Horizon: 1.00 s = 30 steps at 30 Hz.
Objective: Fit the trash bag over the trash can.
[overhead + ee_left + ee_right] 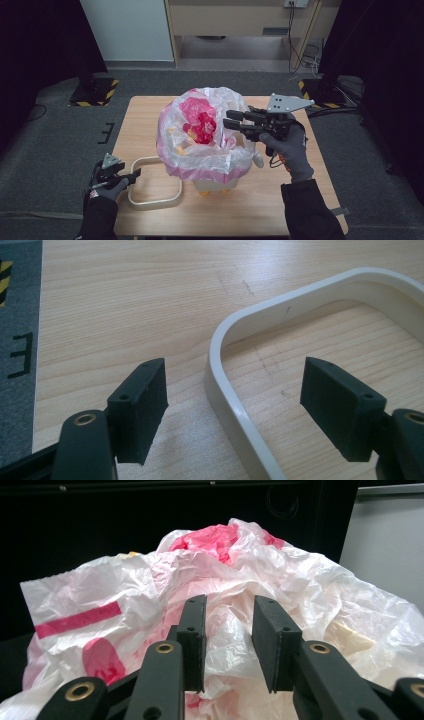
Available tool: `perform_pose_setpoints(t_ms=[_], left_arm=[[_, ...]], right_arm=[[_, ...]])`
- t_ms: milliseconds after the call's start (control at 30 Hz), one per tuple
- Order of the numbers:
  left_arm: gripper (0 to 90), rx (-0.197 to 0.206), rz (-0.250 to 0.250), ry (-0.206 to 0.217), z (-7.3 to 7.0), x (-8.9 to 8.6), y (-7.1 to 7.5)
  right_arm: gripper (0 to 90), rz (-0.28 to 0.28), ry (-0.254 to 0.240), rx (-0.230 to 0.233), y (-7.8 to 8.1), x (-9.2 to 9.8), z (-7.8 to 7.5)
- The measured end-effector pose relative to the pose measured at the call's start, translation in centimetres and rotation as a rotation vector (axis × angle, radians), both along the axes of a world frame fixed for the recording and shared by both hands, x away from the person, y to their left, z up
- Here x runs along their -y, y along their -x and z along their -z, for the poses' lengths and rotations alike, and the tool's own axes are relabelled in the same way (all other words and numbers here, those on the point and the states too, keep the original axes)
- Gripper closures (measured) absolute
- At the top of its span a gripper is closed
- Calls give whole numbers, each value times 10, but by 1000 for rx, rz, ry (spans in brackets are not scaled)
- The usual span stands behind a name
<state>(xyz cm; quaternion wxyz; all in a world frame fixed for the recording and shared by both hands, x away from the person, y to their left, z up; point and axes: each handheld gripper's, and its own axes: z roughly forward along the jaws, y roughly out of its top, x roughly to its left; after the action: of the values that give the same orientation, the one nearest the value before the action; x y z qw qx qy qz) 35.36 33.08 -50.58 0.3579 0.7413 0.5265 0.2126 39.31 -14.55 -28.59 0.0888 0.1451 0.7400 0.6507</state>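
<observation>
A crumpled white plastic bag with pink and red print point(200, 130) is draped over a pale bin point(215, 186) in the middle of the wooden table point(145, 120). My right gripper point(231, 120) points at the bag's right rim. In the right gripper view, the right gripper point(229, 602) has its jaws a narrow gap apart, with folds of the bag point(300, 580) showing in and behind the gap. A cream rounded ring point(152, 202) lies flat on the table at the left. My left gripper point(232, 367) stands open, its jaws on either side of the ring's point(220, 390) curved corner.
The table's left edge and the grey floor with black marks point(20, 355) lie just beside my left gripper. Black stands with yellow-striped bases point(95, 92) sit on the floor behind the table. A gloved hand point(290, 150) holds the right gripper.
</observation>
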Motion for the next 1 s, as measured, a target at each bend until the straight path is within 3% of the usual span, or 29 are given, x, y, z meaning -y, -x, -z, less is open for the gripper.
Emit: perform_pose_setpoints(t_ms=[167, 400, 633, 733, 867, 1000], left_arm=[[259, 3, -1, 3, 0, 0, 0], [259, -1, 2, -1, 0, 0, 0], [259, -4, 4, -1, 1, 0, 0], [259, -2, 3, -1, 0, 0, 0], [259, -6, 2, -1, 1, 1, -1], [259, -6, 3, -3, 1, 1, -1]], right_arm=[[677, -8, 0, -11, 1, 6, -1], [692, -13, 115, 10, -1, 5, 13], [637, -8, 164, 33, 2, 5, 11], [624, -31, 39, 10, 5, 12, 7], [578, 5, -144, -11, 6, 22, -6], [530, 42, -187, 15, 9, 14, -23]])
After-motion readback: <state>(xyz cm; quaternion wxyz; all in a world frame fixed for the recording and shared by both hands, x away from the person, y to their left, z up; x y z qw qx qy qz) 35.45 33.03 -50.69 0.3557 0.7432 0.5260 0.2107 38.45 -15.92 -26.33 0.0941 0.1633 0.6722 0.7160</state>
